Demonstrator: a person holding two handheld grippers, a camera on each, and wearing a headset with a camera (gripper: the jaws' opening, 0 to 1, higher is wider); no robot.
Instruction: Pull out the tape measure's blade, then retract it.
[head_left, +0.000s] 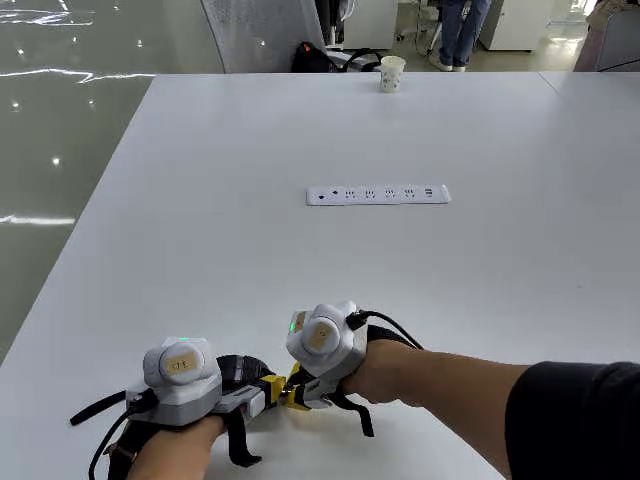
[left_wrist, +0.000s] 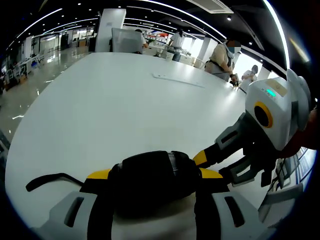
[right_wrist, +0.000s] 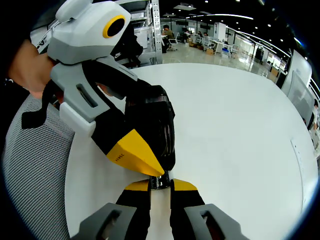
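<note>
Black tape measure (right_wrist: 155, 120) low on the white table (head_left: 300, 260), body clamped in the left claw (left_wrist: 154, 175); right claw (right_wrist: 160, 186) pinched almost closed on the blade tip (right_wrist: 160, 180) (blade barely drawn). Power strip (head_left: 378, 194) mid-table, paper cup (head_left: 392, 73) beyond.

Tape measure (left_wrist: 152, 182): black rounded case with a glossy face. It sits bottom centre in the left gripper view, clamped on both sides by the yellow-tipped jaws of the left gripper (left_wrist: 152, 175). In the head view it's low, left of centre. The blade is barely out. The metal blade hook (right_wrist: 160, 181) is bottom centre in the right gripper view, pinched between the jaw tips of the right gripper (right_wrist: 160, 187), close against the case.
</note>
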